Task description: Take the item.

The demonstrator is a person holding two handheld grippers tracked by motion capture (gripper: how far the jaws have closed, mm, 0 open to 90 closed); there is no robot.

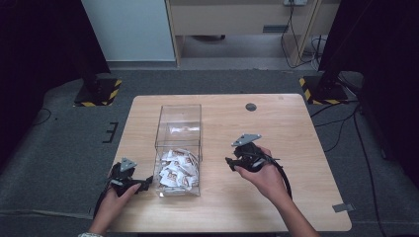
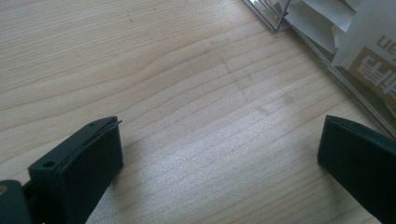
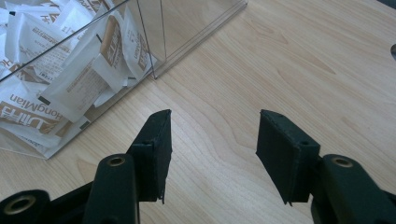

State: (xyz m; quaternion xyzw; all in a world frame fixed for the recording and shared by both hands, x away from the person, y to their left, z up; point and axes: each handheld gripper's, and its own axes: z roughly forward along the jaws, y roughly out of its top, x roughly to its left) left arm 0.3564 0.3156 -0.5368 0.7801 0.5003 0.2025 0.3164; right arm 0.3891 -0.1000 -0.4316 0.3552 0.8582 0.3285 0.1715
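Two grippers on a wooden table (image 1: 276, 123), one held in each hand. Between them stands a clear plastic box (image 1: 179, 123), long and narrow, running away from the person. Near end holds a heap of white sachets (image 1: 177, 169) with brown print; far end of the box looks bare.

Left gripper (image 1: 143, 184) low at the table's near left edge, just beside the box's near left corner, tips aimed at it. Left hand (image 1: 114, 196) wraps the handle; forearm cut off at the bottom edge. In the left gripper view the jaws stand wide apart over bare wood, nothing between them; the right-hand jaw is cropped by the frame. Box wall and a few sachets show at the top right corner there, print partly cut off and unreadable.

Right gripper (image 1: 229, 162) held to the right of the box, apart from it, tips pointing toward the box. Right hand (image 1: 264, 177) covers much of its body; whether it rests on the wood or hangs above it, cannot tell. Right gripper view: jaws moderately open, empty, wood grain between them. Box corner and sachets at upper left, seen through the clear wall; reflections blur some lettering.

Small dark round disc (image 1: 251, 106) set in the table near its far edge.
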